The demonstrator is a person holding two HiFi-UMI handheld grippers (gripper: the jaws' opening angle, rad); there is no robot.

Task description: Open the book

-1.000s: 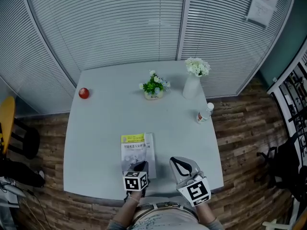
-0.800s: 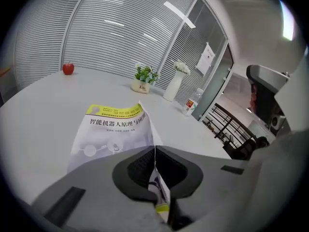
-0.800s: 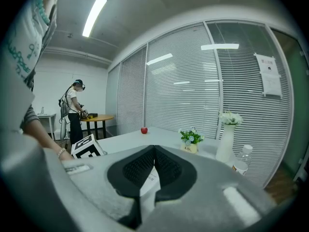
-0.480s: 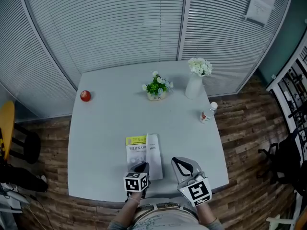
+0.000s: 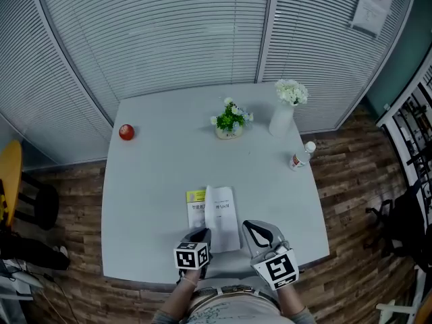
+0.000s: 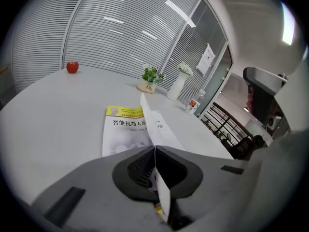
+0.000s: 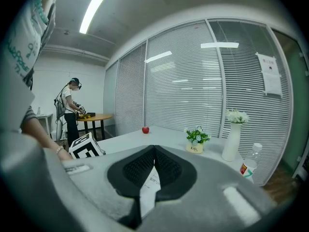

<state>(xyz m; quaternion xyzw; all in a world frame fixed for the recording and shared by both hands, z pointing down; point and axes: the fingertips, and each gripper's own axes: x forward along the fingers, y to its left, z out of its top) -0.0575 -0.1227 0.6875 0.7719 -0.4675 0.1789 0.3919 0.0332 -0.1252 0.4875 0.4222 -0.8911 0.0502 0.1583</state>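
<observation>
Book (image 5: 212, 211) with a yellow band across its cover lies flat on the pale worktop (image 5: 155, 174), close to the near edge and directly in front of the person. It is partly opened. A white printed leaf (image 5: 223, 208) is raised over the right part of the cover, and the yellow band shows at the left.

The left gripper (image 5: 200, 235) sits at the book's near edge. In the left gripper view its jaws are closed on the thin edge of the raised leaf (image 6: 159, 124), which stands upright between the pads. Pinching low on the near edge probably gives a firm hold for swinging the leaf over without dragging the book.

The right gripper (image 5: 255, 229) is just beside the book's near right corner. The right gripper view shows its jaws also closed, clamping a white printed sheet (image 7: 148, 185). This is most likely another leaf of the same book, though the head view does not make the join plain. Two holds would let one side be lifted while the other is steadied.

An apple (image 5: 126, 132), a small potted plant (image 5: 230, 121), a white vase of flowers (image 5: 282, 117) and a bottle (image 5: 302, 157) stand well apart from the book, towards the far side of the worktop.
</observation>
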